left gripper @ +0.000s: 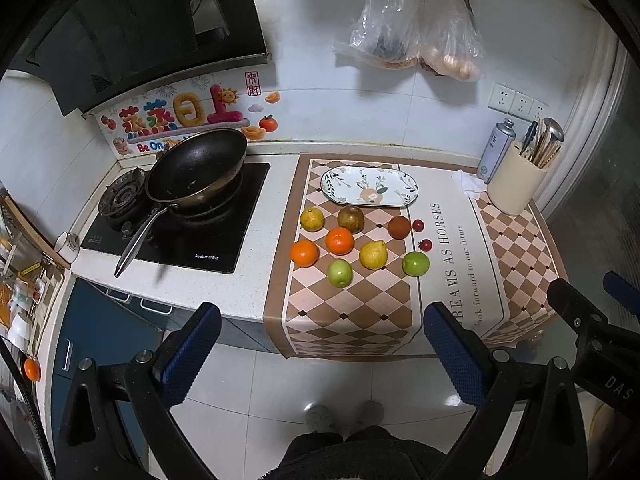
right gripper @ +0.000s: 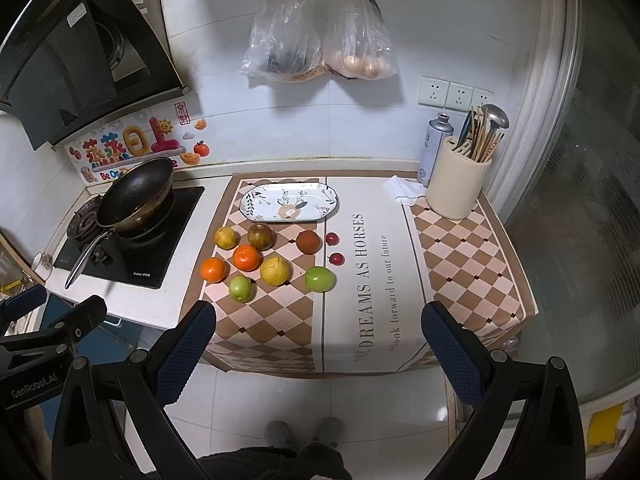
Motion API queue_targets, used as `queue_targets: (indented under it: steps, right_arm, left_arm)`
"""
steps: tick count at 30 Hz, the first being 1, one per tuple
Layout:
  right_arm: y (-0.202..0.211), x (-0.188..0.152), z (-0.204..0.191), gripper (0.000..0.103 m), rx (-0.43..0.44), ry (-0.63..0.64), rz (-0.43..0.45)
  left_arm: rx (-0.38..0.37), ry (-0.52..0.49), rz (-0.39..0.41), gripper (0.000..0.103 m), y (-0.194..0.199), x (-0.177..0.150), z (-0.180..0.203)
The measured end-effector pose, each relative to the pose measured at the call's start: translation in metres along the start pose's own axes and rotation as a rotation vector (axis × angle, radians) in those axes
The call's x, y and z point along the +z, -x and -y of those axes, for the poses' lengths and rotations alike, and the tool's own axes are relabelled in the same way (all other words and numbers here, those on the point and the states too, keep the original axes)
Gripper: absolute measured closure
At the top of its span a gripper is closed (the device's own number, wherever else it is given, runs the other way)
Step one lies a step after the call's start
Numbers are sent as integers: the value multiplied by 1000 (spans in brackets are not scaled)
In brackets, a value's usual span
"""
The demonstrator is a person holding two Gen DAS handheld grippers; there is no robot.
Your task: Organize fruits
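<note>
- Your left gripper (left gripper: 322, 354) hangs over the floor in front of the worktop (left gripper: 256, 280), jaws spread wide with nothing between them.
- Your right gripper (right gripper: 318, 354) sits level with it, also short of the front edge, jaws wide apart and empty.
- The fruits lie loose on the checked mat (right gripper: 460, 248), on its left half, between the front edge and the oval plate (right gripper: 289, 202).
- The plate is patterned with leaves and flowers and holds nothing; it rests toward the back edge of the worktop.
- Nearest the plate you have a yellow-green fruit (right gripper: 225, 237), a dull brown round fruit (right gripper: 260, 236) and a reddish-brown one (right gripper: 308, 241).
- Two small red fruits (right gripper: 331, 238) sit just right of that reddish-brown one, one behind the other.
- In the middle, two oranges (right gripper: 246, 257) lie close together, with a yellow pear-shaped fruit (right gripper: 274, 271) to their right.
- Closest to the front edge are two green apples (right gripper: 319, 278), one on either side of the yellow fruit.
- A black pan (left gripper: 196, 168) stands on the hob at the left end of the worktop; a cream utensil holder (right gripper: 456, 184) stands at the back right corner.
</note>
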State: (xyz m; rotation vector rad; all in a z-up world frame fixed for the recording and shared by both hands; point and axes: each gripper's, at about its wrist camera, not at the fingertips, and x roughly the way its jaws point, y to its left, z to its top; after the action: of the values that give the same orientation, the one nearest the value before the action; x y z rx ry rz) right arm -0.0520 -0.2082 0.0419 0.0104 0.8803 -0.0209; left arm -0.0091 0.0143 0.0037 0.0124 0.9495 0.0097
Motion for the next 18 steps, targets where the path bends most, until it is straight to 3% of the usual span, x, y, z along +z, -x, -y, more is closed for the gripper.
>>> queue_targets:
  steps: [18]
  right_arm:
    - [5, -4, 1, 0, 3, 3, 3]
  left_arm:
    - [0, 4, 3, 0, 4, -2, 1]
